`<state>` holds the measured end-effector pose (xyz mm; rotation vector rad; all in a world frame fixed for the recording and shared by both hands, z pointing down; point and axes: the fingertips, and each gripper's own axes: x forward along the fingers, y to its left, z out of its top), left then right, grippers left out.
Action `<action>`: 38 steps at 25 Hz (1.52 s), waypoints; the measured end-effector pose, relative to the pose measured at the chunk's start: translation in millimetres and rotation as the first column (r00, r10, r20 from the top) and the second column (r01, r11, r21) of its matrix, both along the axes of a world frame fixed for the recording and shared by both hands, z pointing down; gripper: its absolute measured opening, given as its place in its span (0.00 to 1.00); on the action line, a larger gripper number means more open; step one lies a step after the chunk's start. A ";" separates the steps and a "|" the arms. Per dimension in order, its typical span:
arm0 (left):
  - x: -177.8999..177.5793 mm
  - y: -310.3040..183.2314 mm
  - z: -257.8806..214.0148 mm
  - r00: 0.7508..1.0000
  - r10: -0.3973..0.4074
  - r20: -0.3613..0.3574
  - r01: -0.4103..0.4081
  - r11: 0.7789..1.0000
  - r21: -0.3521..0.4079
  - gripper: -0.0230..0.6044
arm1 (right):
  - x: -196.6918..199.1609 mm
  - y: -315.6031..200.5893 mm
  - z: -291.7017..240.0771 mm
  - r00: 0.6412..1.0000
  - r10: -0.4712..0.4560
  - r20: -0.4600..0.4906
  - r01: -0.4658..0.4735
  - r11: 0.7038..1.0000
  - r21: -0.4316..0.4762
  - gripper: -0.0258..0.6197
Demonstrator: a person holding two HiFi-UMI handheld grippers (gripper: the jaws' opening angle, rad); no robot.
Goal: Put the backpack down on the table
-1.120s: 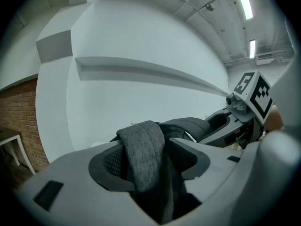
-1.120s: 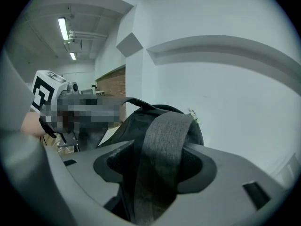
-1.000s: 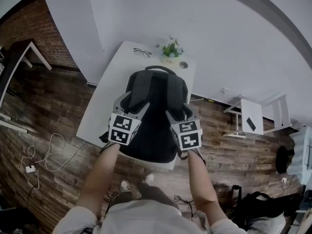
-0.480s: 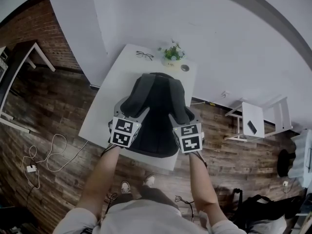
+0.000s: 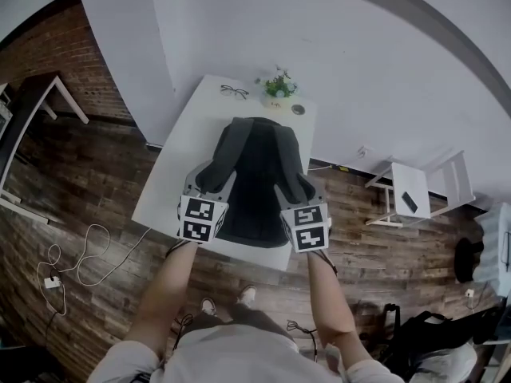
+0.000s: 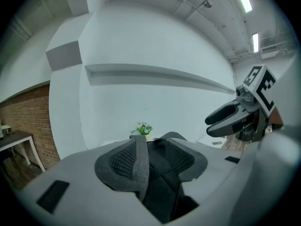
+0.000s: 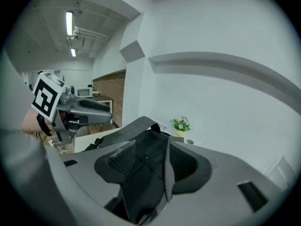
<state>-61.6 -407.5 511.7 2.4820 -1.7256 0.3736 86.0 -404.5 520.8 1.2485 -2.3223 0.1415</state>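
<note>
The black backpack [image 5: 257, 174] lies flat on the white table [image 5: 172, 174], its top toward the wall. Its two shoulder straps spread back toward me. My left gripper [image 5: 211, 178] holds the left strap [image 6: 138, 166]: grey webbing lies against one pad and black padding fills the gap. Those jaws have just been closing with the strap between them. My right gripper [image 5: 294, 183] is shut on the right strap [image 7: 167, 173] in the same way. Each gripper view shows the other gripper [image 6: 230, 119] [image 7: 94, 109] off to the side.
At the table's far end are a pair of glasses [image 5: 234, 92], a small potted plant [image 5: 279, 86] and a small round object [image 5: 298, 109]. A white side table [image 5: 411, 190] with a phone stands at the right. A cable [image 5: 80, 250] lies on the wooden floor at the left.
The backpack has gone from raised and upright to lying flat on the table. Both grippers have sunk and drawn slightly toward me, still on the straps.
</note>
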 end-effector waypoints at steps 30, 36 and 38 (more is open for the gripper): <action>-28.6 157.5 -128.2 0.991 0.087 -0.098 -0.061 0.967 0.246 0.06 | 32.4 157.4 -102.6 0.938 0.188 0.290 -0.232 0.964 0.127 0.10; -41.5 193.1 -169.8 0.987 0.109 -0.117 -0.065 0.943 0.326 0.06 | 31.9 186.6 -146.1 0.936 0.136 0.325 -0.210 0.955 0.207 0.10; -50.0 207.0 -180.3 0.988 0.093 -0.123 -0.046 0.937 0.346 0.06 | 28.3 196.9 -150.0 0.942 0.121 0.314 -0.198 0.954 0.227 0.10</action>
